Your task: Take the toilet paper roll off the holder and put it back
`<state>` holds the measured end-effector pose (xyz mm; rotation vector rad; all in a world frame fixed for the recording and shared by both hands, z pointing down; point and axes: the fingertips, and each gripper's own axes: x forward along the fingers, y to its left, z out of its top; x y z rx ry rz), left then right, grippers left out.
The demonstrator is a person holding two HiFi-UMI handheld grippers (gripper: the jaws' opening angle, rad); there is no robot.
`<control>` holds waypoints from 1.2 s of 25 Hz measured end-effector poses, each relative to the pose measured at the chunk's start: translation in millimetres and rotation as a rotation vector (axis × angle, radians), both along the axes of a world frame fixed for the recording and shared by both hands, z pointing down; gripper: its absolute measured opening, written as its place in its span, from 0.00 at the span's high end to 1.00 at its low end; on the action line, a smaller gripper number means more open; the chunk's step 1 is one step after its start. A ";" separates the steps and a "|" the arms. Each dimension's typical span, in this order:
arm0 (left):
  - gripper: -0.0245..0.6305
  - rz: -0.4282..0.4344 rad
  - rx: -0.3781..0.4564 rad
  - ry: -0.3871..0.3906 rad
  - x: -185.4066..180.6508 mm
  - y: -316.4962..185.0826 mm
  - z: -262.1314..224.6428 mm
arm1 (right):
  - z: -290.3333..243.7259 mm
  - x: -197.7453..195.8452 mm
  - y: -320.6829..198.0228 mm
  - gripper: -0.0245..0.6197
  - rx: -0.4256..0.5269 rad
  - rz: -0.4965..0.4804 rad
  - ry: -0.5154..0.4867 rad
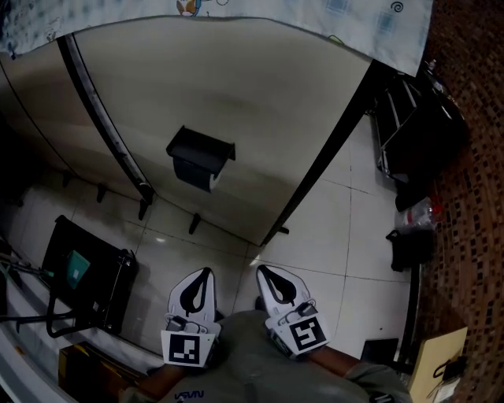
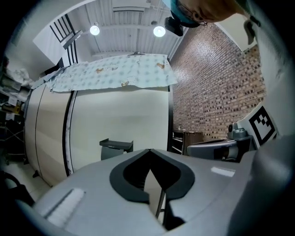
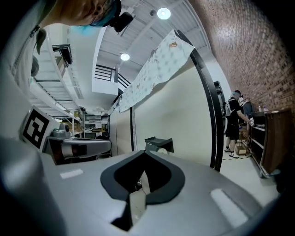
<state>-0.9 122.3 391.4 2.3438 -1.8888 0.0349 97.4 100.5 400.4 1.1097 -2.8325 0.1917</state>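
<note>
A black toilet paper holder [image 1: 201, 149] hangs on the beige partition wall, with the white roll [image 1: 208, 181] showing under its lid. Both grippers are held low near the person's body, well short of the holder. My left gripper [image 1: 206, 271] is shut with nothing in it, and so is my right gripper [image 1: 261, 270] beside it. The left gripper view has the holder [image 2: 116, 144] far off, above my closed left gripper [image 2: 148, 150]. In the right gripper view the holder [image 3: 159, 141] and a bit of the roll [image 3: 162, 150] sit just beyond my closed right gripper [image 3: 144, 152].
A patterned cloth [image 1: 315, 16] drapes over the partition's top. A black case [image 1: 87, 275] lies on the tiled floor at left. A black rack [image 1: 409, 126] and a dark bag [image 1: 409, 245] stand by the brick wall at right. A person [image 3: 235, 122] stands far off.
</note>
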 end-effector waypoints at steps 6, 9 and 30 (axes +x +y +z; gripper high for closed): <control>0.95 -0.001 -0.024 -0.021 29.0 -10.5 4.3 | 0.9 23.0 -5.9 0.97 -0.009 -0.022 -0.014; 0.95 -0.004 -0.020 -0.028 36.3 -13.9 4.8 | 5.9 26.2 -7.0 0.97 -0.026 -0.040 -0.012; 0.95 -0.008 -0.019 -0.041 32.6 -11.8 5.3 | 4.1 19.4 -6.2 0.97 -0.015 -0.055 -0.018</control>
